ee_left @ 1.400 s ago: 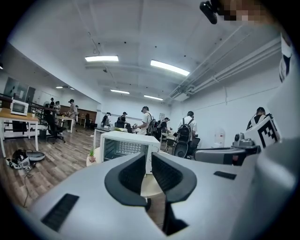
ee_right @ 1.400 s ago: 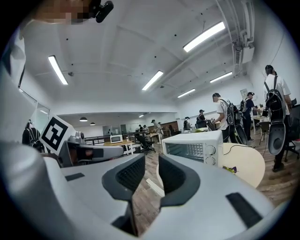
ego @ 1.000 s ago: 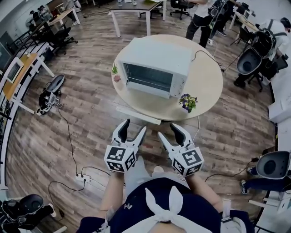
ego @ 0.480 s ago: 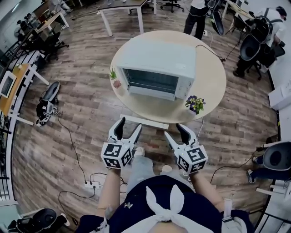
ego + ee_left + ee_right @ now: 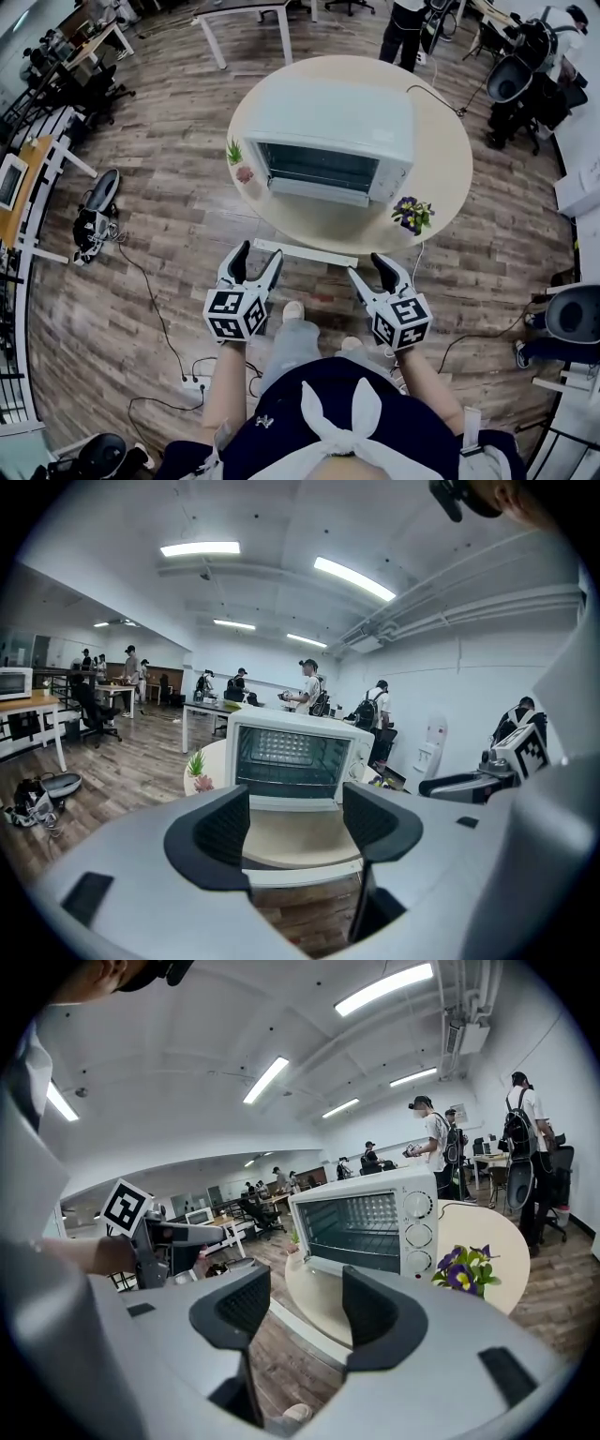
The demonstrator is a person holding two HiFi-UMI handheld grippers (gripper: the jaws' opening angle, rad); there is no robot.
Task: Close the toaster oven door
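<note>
Toaster oven [image 5: 328,131] sits on the round table [image 5: 441,178], long side running left to right, mouth facing the person. Its door [image 5: 307,252] is dropped flat, sticking out past the table's near edge. A purple flower pot [image 5: 411,214] stands by the oven's right front corner. The left gripper [image 5: 259,251] and right gripper [image 5: 367,266] hang just short of the door, jaws spread wide on nothing. Only the right gripper view clearly shows the three knobs [image 5: 422,1234].
</note>
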